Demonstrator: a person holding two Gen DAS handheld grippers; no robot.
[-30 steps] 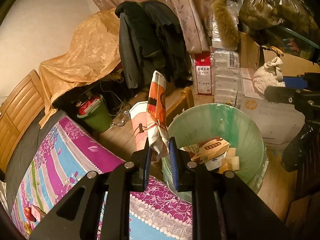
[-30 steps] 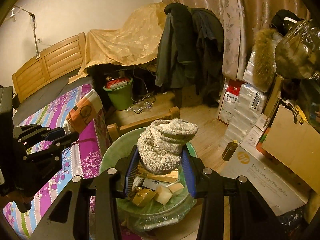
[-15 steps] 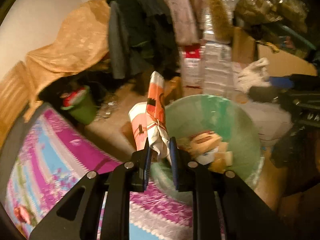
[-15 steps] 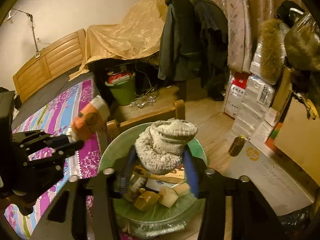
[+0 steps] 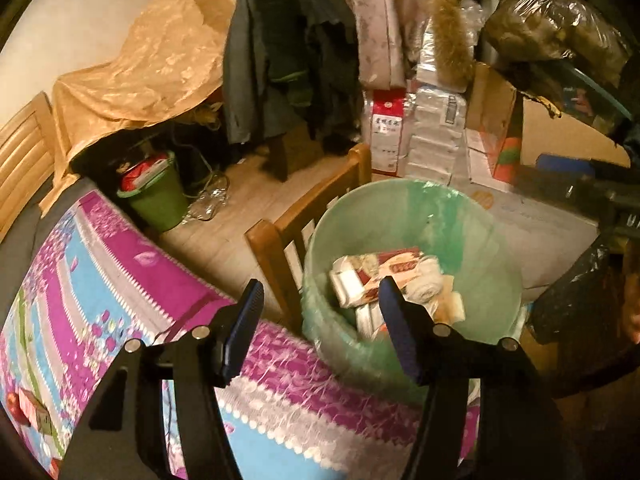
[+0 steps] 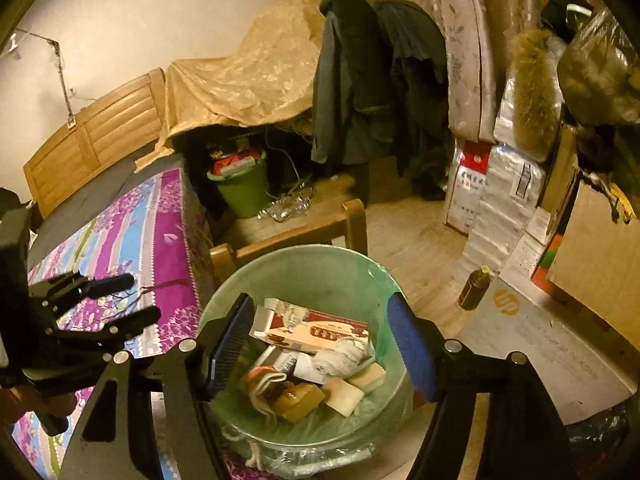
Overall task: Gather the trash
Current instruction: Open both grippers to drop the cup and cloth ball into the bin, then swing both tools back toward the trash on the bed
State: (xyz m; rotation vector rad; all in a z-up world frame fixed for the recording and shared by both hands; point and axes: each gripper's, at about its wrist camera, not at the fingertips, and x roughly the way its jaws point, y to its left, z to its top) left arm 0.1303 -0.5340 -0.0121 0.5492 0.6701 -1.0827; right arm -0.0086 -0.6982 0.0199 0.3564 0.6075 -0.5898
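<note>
A pale green bin lined with a plastic bag stands beside the bed, with several pieces of trash in it. My left gripper hangs over its near left rim, its jaws opening, and nothing is between them. My right gripper is above the bin, jaws opening and empty too. Below it lie a red-and-white carton, a grey-white knitted wad and an orange-and-white wrapper. The left gripper shows at the left of the right wrist view.
A wooden chair back presses against the bin's far side. The bed with its purple floral cover lies to the left. A small green bucket, a dark bottle, cardboard boxes and hanging coats crowd the floor.
Both grippers have opened. The orange-and-white wrapper has left the left gripper and the knitted wad has left the right one; both now lie in the bin. The left hand has sunk toward the bin.
</note>
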